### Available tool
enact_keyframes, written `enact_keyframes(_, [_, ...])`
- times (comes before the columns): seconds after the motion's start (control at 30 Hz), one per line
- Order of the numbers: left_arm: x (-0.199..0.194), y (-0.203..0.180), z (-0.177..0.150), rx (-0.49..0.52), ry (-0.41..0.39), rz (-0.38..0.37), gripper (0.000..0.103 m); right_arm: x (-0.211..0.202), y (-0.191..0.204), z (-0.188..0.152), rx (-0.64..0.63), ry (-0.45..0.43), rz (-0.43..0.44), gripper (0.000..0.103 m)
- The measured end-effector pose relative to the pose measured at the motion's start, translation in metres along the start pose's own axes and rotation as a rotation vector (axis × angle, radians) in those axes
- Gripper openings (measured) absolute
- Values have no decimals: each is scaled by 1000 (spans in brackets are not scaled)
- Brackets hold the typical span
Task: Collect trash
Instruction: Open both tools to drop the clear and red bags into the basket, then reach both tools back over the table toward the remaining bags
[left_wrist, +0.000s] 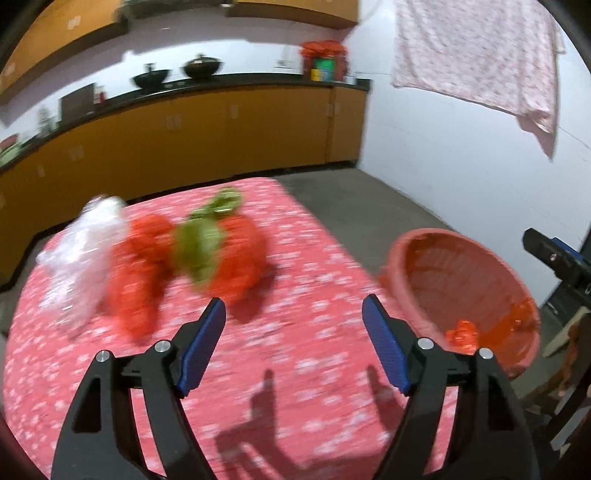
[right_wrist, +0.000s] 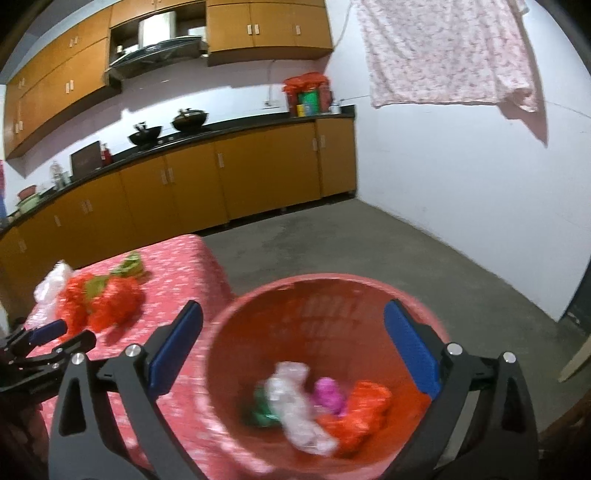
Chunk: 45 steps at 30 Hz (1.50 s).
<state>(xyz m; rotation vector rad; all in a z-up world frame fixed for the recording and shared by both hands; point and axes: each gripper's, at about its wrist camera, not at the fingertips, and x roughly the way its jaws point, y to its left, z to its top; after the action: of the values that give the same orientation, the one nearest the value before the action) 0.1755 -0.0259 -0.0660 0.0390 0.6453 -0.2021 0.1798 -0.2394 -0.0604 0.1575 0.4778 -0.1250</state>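
Crumpled trash lies on the red flowered tablecloth: a clear plastic bag, red bags and a green bag. It also shows in the right wrist view. My left gripper is open and empty, above the table just short of the pile. A red basket stands at the table's right edge. My right gripper is open and empty over the basket, which holds clear, pink, green and orange trash.
Yellow kitchen cabinets with pots on a dark counter run along the back wall. A pink cloth hangs on the white wall at right. Grey floor lies beyond the table. The left gripper shows in the right wrist view.
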Motion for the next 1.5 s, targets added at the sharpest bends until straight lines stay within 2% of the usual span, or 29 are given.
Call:
enact_keyframes(0.3, [-31, 120, -21, -124, -18, 254, 84, 17, 89, -3, -124, 28, 109, 96])
enact_keyframes(0.47, [-43, 172, -29, -177, -37, 369, 85, 42, 137, -5, -148, 70, 162, 77])
enact_keyframes(0.57, [-44, 193, -30, -196, -56, 411, 85, 60, 160, -3, -150, 101, 184, 72])
enact_keyframes(0.77, [-34, 216, -24, -217, -70, 435, 85, 97, 204, 2, -158, 139, 215, 72])
enact_keyframes(0.9, [-24, 222, -21, -209, -64, 439, 85, 121, 223, -5, -215, 174, 194, 72])
enact_keyframes(1.03, [-16, 232, -19, -230, -57, 425, 85, 133, 225, -9, -201, 220, 215, 70])
enact_keyframes(1.17, [-10, 239, -14, -249, -54, 398, 85, 134, 233, -10, -216, 216, 244, 70])
enact_keyframes(1.33, [8, 238, -7, -229, -24, 382, 85, 146, 242, -14, -250, 253, 230, 70])
enact_keyframes(1.43, [18, 237, -5, -216, -2, 366, 85, 151, 242, -15, -249, 279, 232, 62])
enact_keyframes(1.5, [25, 235, -3, -200, 17, 346, 85, 153, 241, -15, -244, 285, 229, 61])
